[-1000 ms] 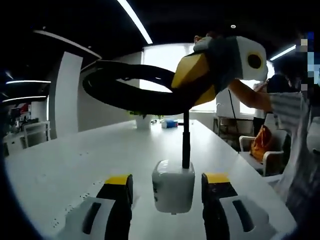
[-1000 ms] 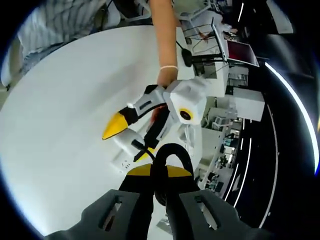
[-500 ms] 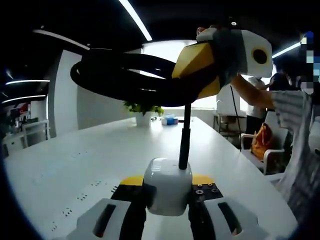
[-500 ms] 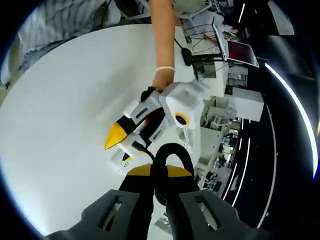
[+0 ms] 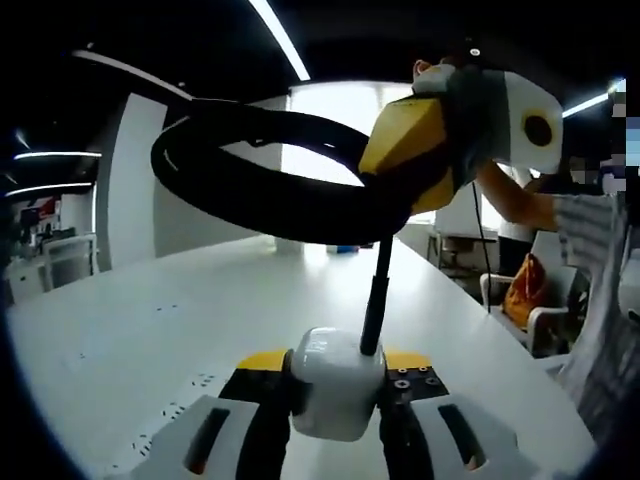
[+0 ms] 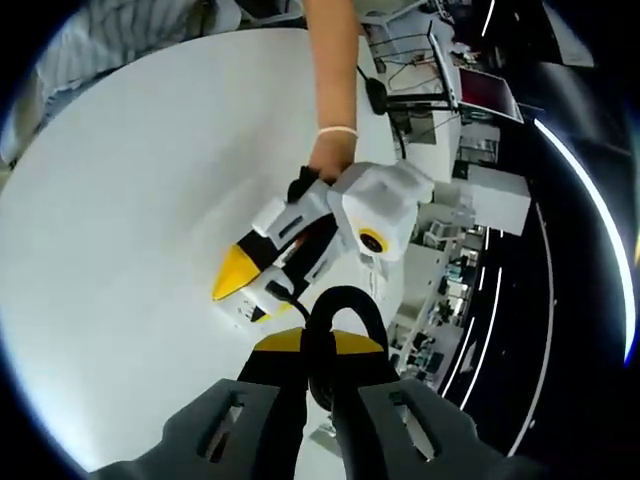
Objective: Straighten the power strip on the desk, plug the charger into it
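Note:
A white charger block (image 5: 337,395) sits clamped between my left gripper's (image 5: 337,364) yellow-tipped jaws, just above the white table (image 5: 150,320). Its black cable (image 5: 250,190) rises from the block and curls in a wide loop up to my right gripper (image 5: 405,165), which is shut on it at the upper right. In the right gripper view, my right gripper (image 6: 318,346) pinches that cable (image 6: 342,300) at the bottom. Beyond it, the left gripper (image 6: 250,282) holds the charger (image 6: 238,312) over the table (image 6: 120,200), with a person's forearm (image 6: 335,80) behind it.
A person in a striped shirt (image 5: 595,300) stands at the table's right edge, near a chair with an orange bag (image 5: 525,285). Desks with monitors (image 6: 480,95) lie beyond the table's far side. Broad bare tabletop stretches to the left.
My left gripper's jaws, open around the charger a second ago, have closed on it. The cable loop has swung slightly with the right gripper still holding it.

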A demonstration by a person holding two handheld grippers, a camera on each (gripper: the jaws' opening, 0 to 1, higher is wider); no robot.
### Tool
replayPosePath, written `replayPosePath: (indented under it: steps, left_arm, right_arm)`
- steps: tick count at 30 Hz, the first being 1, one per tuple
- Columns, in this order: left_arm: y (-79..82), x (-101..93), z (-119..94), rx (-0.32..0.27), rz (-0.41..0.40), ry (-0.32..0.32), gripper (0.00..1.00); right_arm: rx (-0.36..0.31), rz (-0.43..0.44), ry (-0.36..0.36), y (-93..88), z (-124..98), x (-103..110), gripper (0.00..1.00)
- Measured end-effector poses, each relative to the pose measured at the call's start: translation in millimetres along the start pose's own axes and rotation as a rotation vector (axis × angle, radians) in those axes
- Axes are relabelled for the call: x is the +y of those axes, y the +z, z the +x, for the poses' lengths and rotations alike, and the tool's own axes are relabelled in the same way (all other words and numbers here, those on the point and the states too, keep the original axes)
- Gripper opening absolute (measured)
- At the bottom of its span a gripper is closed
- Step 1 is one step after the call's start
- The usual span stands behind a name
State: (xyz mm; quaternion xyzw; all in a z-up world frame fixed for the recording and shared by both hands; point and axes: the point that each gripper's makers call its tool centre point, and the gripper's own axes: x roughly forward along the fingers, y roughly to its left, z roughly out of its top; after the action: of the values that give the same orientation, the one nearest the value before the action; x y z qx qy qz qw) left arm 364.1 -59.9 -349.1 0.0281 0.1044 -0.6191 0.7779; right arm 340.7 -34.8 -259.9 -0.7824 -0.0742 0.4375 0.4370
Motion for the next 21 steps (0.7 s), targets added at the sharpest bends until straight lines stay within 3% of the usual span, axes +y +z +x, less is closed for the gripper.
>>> replayPosePath:
  steps: [4, 7, 16, 21]
  left_arm:
    - [2.5, 0.9, 1.6, -0.002, 0.021, -0.001, 0.3]
    - [0.2, 1.5, 4.1, 0.033, 0.039, -0.03, 0.29]
    - [-1.3, 22.3, 10.7, 0.04, 0.019, -0.033, 0.29]
    - [-4.2, 34.5, 13.2, 0.043, 0.066, -0.03, 0.29]
  right_arm:
    - [0.001, 0.008, -0.004, -4.3, 0.7, -2.1, 0.05]
    - [0.006, 0.015, 0.0, -8.9, 4.0, -1.6, 0.05]
    - [0.034, 0.044, 0.015, -30.0, 21.3, -4.1, 0.05]
    - [0.058, 0.019, 0.026, -33.3, 31.1, -5.4, 0.05]
